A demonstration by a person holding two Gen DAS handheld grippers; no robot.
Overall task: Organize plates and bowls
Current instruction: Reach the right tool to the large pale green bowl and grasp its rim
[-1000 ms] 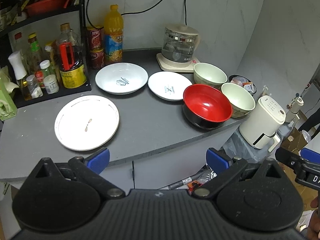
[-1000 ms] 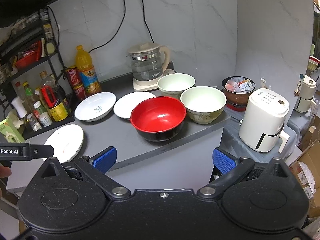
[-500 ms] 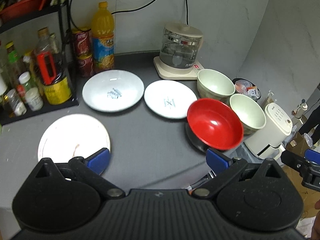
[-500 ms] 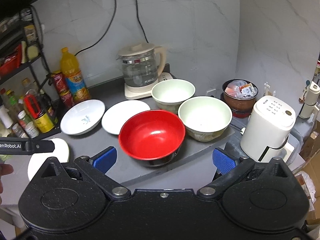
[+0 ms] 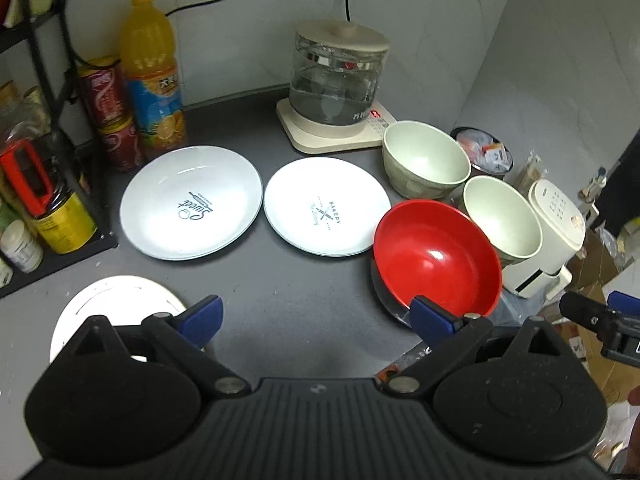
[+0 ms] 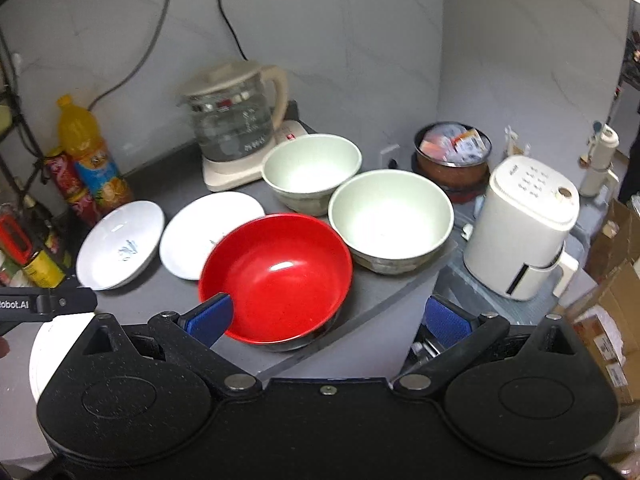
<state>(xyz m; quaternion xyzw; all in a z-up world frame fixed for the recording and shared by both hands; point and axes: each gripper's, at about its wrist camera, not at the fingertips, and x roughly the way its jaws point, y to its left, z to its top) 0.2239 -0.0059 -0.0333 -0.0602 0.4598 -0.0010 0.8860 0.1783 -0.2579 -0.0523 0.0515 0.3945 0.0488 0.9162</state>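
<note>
- On the grey counter (image 5: pixel 304 292), 3 plates and 3 bowls are sitting apart, none stacked: the "Sweet" plate (image 5: pixel 191 207), the "Bakery" plate (image 5: pixel 326 207), a plain white plate (image 5: pixel 116 300) at the near left, the red bowl (image 6: pixel 276 276), and 2 pale green bowls (image 6: pixel 390 220).
- You are holding the left gripper (image 5: pixel 316 316) above the counter, jaws spread wide and gripping nothing.
- You are holding the right gripper (image 6: pixel 328 316) likewise wide and empty, its left finger overlapping the red bowl's near rim in that view; I cannot tell if it touches.
- By my judgement, you are approaching for a 1st pick. The next move calls for straddling 1 rim squarely before closing.
</note>
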